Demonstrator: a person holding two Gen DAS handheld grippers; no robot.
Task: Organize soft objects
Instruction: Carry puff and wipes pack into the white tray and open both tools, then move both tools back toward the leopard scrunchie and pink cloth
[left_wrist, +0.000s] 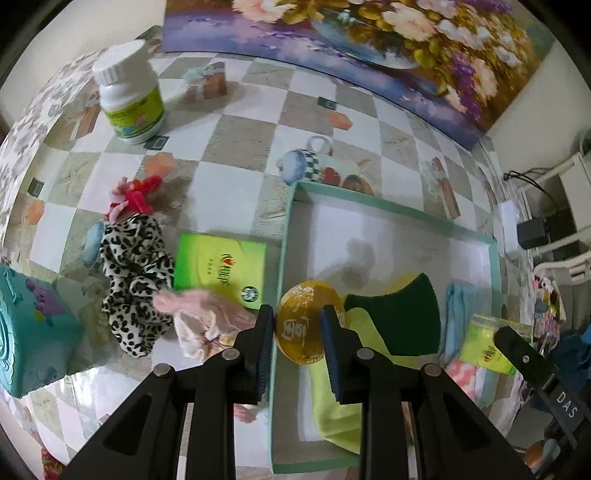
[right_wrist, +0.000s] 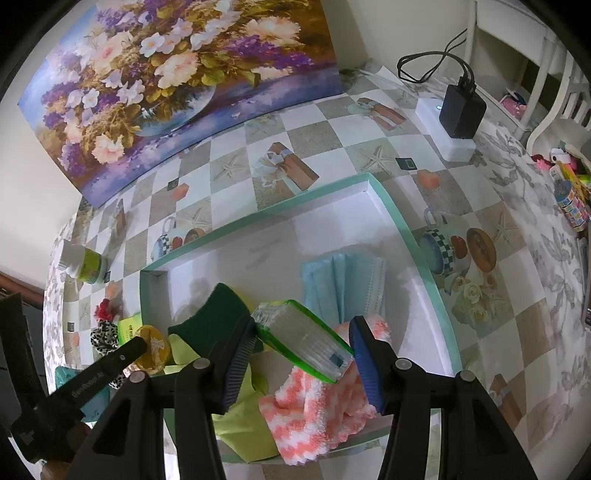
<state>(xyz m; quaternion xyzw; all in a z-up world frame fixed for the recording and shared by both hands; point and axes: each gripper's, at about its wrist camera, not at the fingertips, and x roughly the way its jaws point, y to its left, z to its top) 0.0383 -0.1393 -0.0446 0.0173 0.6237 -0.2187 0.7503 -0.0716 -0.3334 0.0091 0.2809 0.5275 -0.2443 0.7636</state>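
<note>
Left gripper: fingers narrowly parted, closed against a round yellow soap held over the tray's left wall, at 6 o'clock in the left wrist view.

Right gripper: fingers spread wide, gripping a clear green-edged tissue pack by its ends, tilted, above the pink-and-white fluffy cloth at 6 o'clock in the right wrist view.

Tray contents: yellow-green cloth at 7 o'clock, dark green sponge at 9 o'clock, folded blue face masks at 1 o'clock of the pack.

Outside the tray, left wrist view: pale pink fabric, leopard-print scrunchie and green tissue packet at 9 o'clock; red-pink hair tie at 10 o'clock; white bottle at 11 o'clock; flower painting at 12 o'clock.
</note>
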